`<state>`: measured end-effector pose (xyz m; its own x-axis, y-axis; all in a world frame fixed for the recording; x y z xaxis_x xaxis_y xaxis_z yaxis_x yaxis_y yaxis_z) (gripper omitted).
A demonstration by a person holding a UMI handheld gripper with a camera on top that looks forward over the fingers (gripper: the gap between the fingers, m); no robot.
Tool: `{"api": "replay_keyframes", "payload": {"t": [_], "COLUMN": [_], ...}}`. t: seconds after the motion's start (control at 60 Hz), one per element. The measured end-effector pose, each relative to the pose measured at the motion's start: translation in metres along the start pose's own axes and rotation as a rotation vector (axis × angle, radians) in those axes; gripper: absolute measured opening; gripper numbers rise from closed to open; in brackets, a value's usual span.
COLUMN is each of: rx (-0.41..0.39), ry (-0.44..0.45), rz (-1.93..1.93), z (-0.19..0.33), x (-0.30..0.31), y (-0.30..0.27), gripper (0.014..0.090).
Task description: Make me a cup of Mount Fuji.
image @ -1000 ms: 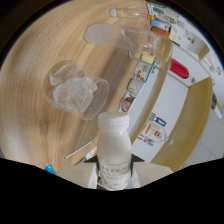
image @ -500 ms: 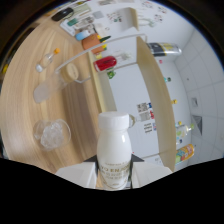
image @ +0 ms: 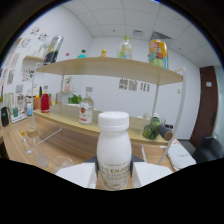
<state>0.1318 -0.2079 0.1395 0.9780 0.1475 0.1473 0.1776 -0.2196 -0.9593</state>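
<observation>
Your gripper (image: 114, 172) is clamping a white milk bottle (image: 114, 150), both white fingers (image: 80, 175) pressing against its lower sides. The bottle is standing upright between them, cap on, with dark lettering showing on its body, and is sitting raised above the wooden counter (image: 75, 137).

Left of the bottle and lower down, clear glasses (image: 37, 150) are standing on the counter. Farther left of the bottle, a red container (image: 45, 102) is sitting at the back of the counter. Behind the bottle and slightly left, a clear bottle with a red label (image: 86, 110) is standing on the counter, with a green plant (image: 75, 99) just left of it. Right of the milk bottle, green bottles (image: 152, 127) are lying near a white shelf post. Above the milk bottle, a wooden shelf (image: 115, 67) is carrying a clear jar (image: 126, 49) and a colourful carton (image: 157, 52). A white wall is rising behind the shelf.
</observation>
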Motion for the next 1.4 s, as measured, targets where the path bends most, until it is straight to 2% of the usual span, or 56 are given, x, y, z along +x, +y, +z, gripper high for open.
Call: {"api": "replay_keyframes", "payload": {"t": [0.2,0.483,0.683,0.75,0.85,0.9,1.05,1.183,1.4], "rx": [-0.084,-0.169,-0.175,-0.192,-0.195,-0.189,-0.174,-0.241,-0.305], "ry": [-0.007,0.006,0.036,0.057,0.096,0.125,0.176,0.206,0.177], "rz": [0.133,0.184,0.177,0.186,0.202,0.195,0.185,0.182,0.213], "z": [0.021,0.028,0.018,0.014,0.004,-0.003,-0.031,-0.059,-0.085], "x": [0.007,0.001,0.002,0.005,0.012,0.017,0.017,-0.002,-0.057], "y": [0.047,0.082,0.088,0.091,0.086,0.076,0.032,0.01,-0.008], "gripper": [0.0492,0.0501,0.0514,0.058,0.0779,0.0837,0.0859,0.085,0.0861]}}
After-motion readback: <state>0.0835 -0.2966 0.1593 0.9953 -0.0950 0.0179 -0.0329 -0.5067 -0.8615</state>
